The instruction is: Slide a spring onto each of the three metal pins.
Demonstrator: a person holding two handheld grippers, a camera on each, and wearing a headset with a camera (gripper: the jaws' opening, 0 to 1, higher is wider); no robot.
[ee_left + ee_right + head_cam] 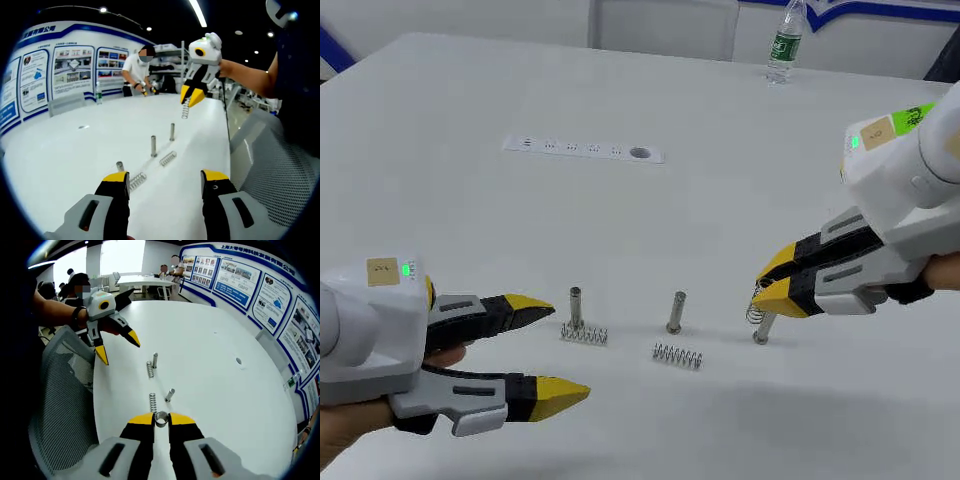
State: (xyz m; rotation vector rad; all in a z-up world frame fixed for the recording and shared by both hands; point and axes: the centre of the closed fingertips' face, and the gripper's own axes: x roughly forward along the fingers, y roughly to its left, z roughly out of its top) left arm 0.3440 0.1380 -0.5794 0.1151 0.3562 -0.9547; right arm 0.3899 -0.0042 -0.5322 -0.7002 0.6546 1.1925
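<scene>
— Metal pins first: what do I log?
— I see three, upright in a row on the white table: left pin, middle pin, right pin. Left and middle are bare.
— Springs?
— First spring lies flat at the foot of the left pin. Second spring lies flat just in front of the middle pin, apart from it. Third spring is pinched in my right gripper, jaws closed on its upper end. It hangs close beside the right pin's top. In the left gripper view it looks off the pin.
— Other tool?
— My left gripper hovers low near the left pin, jaws wide apart, holding nothing.
</scene>
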